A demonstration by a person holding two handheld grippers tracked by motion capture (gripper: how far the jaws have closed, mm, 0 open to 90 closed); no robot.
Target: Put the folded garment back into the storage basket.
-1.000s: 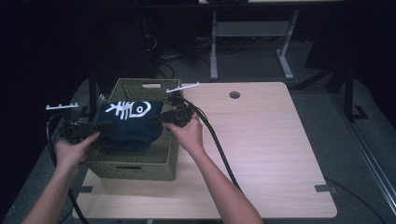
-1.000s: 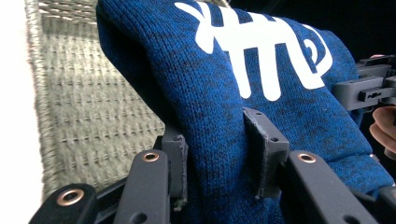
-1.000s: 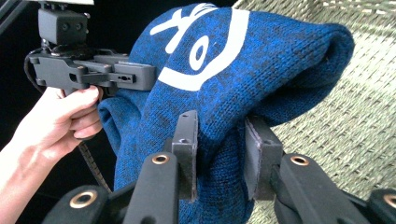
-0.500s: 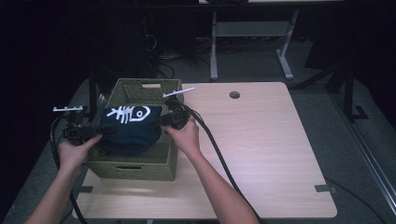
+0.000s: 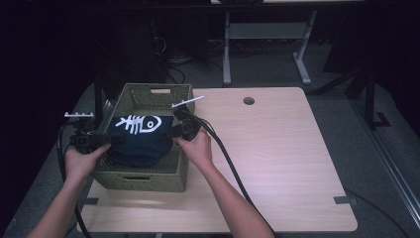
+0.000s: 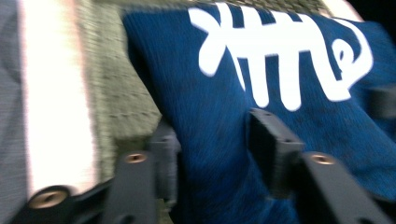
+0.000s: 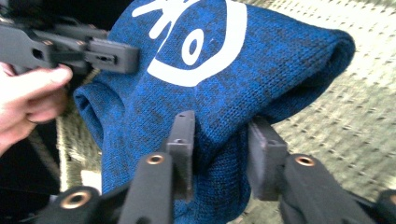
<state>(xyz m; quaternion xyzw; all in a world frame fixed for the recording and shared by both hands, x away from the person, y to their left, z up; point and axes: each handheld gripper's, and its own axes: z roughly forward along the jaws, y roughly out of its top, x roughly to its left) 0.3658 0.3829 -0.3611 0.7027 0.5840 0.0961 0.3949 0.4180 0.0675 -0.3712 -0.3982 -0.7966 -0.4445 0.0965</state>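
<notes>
High view: your left gripper point(image 5: 106, 140) and right gripper point(image 5: 174, 131) flank the folded blue sweater point(image 5: 141, 141), which sits in the woven basket point(image 5: 148, 176) on the table point(image 5: 277, 163). Both pairs of jaws have just been opening; the knit lies between them, no longer firmly pinched. Placement looks done. What remains for you, probably, is backing clear.
</notes>
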